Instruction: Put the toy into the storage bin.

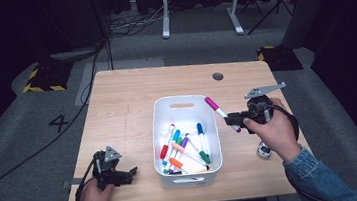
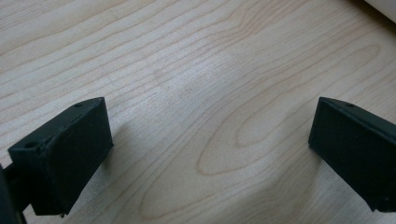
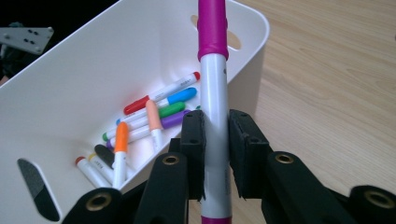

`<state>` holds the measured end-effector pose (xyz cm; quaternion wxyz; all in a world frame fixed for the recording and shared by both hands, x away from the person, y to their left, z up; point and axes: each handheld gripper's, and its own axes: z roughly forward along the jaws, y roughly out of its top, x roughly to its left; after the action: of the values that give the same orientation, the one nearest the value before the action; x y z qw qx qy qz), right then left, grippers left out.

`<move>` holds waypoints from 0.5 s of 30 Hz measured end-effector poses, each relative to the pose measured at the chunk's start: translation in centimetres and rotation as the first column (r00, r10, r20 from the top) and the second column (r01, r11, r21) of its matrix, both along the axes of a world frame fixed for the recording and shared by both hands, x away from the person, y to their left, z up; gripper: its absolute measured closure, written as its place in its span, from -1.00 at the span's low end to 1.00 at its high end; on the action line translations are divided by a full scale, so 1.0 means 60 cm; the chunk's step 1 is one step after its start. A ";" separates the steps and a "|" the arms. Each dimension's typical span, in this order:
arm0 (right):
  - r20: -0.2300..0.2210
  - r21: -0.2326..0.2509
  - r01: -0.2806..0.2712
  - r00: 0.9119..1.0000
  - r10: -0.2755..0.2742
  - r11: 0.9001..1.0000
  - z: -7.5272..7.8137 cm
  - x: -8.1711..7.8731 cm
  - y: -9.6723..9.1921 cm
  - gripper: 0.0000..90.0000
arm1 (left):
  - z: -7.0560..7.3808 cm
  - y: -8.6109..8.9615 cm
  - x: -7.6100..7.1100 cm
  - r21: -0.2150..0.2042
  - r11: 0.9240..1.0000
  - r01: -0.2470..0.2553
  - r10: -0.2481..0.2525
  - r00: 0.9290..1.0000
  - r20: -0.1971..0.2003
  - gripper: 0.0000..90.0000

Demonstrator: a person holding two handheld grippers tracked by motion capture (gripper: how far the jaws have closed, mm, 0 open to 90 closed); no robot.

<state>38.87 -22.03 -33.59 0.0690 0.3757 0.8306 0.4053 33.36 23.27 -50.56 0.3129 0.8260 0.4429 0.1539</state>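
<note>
Left gripper (image 1: 132, 171) idle on the table (image 1: 118, 117), jaws wide and empty; right gripper (image 1: 232, 120) clamps the magenta-capped marker (image 1: 220, 112) mid-barrel above the white bin (image 1: 181, 101) rim — light, rigid, probably slick plastic, so mid-barrel hold looks best.

The tabletop (image 1: 126, 101) is light wood. A round dark grommet (image 1: 217, 76) sits near its far edge. A small white object (image 1: 263, 150) lies near its right edge. Yellow-black striped blocks (image 1: 43, 79) and white frame legs (image 1: 164, 11) stand on the grey floor beyond the tabletop.
</note>
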 end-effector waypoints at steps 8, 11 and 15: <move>0.000 -0.007 -0.084 0.996 0.084 0.996 0.007 -0.031 0.029 0.71 | 0.000 0.000 0.000 0.000 1.000 0.000 0.000 1.000 0.000 -1.00; 0.003 -0.005 -0.116 0.993 0.116 0.993 0.010 -0.042 0.042 0.71 | 0.000 0.000 0.000 0.000 1.000 0.000 0.000 1.000 0.000 -1.00; 0.000 0.007 -0.153 0.988 0.153 0.988 0.011 -0.054 0.058 0.71 | 0.000 0.000 0.000 0.000 1.000 0.000 0.000 1.000 0.000 -1.00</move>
<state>35.60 -18.55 -32.94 0.0361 0.3114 0.8556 0.4120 33.36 23.28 -50.56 0.3130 0.8260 0.4427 0.1539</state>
